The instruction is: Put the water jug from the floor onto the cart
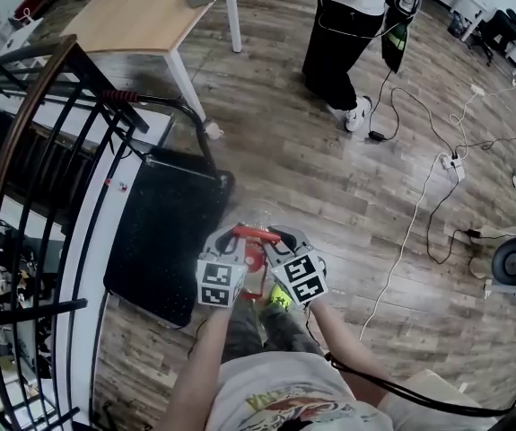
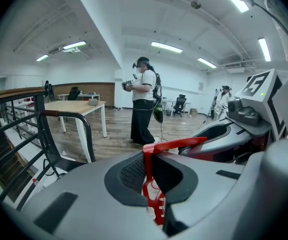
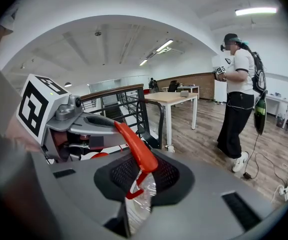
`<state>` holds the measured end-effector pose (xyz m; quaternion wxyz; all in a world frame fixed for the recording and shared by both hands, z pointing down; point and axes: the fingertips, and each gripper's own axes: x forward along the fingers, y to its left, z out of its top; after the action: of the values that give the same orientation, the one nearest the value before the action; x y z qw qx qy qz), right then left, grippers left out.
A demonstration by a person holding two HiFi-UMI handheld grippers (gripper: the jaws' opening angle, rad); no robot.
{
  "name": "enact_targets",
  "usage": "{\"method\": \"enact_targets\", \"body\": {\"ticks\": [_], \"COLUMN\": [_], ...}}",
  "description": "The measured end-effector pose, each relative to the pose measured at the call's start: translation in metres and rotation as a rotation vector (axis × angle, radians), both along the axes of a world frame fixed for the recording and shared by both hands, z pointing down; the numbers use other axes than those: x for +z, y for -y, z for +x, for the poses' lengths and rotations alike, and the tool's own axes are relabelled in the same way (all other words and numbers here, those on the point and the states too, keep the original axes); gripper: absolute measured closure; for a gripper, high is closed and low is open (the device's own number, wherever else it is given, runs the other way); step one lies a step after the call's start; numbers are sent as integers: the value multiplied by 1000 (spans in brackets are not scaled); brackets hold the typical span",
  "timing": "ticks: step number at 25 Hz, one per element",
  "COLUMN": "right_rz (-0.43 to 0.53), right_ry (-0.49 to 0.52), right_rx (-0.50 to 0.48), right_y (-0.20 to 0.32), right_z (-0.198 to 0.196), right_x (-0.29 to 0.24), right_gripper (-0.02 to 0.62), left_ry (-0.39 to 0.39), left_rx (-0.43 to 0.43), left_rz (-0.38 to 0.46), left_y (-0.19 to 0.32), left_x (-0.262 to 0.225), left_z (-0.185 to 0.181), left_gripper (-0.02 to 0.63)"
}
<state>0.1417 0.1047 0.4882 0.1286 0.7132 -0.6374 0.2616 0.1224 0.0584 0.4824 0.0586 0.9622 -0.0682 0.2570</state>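
The water jug is clear plastic with a red carry handle and hangs off the floor in front of me. My left gripper is shut on the handle's left end, and my right gripper is shut on its right end. In the right gripper view the clear jug body shows below the jaws. The cart's black deck lies just left of the jug, with its push bar at the far end. Most of the jug is hidden under the grippers.
A dark stair railing runs along the left beside the cart. A wooden table stands beyond it. A person in black trousers stands at the top right. White and black cables trail over the wood floor to the right.
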Motion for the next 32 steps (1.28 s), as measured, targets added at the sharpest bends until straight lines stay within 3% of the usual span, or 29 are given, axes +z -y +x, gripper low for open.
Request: {"method": "enact_targets", "body": {"ticks": [17, 32], "right_rz": [-40, -40], "right_ry": [-17, -54], "right_rx": [-114, -342], "right_y": [134, 270], "right_z": [-38, -106], "right_x": [1, -9], "right_gripper": [528, 528], "left_ry": [-28, -64], "left_rx": [-95, -283], "left_rz": [-38, -12], "left_y": [132, 262], "left_x": [4, -11], "left_z": [-43, -119], "left_gripper": [588, 588]}}
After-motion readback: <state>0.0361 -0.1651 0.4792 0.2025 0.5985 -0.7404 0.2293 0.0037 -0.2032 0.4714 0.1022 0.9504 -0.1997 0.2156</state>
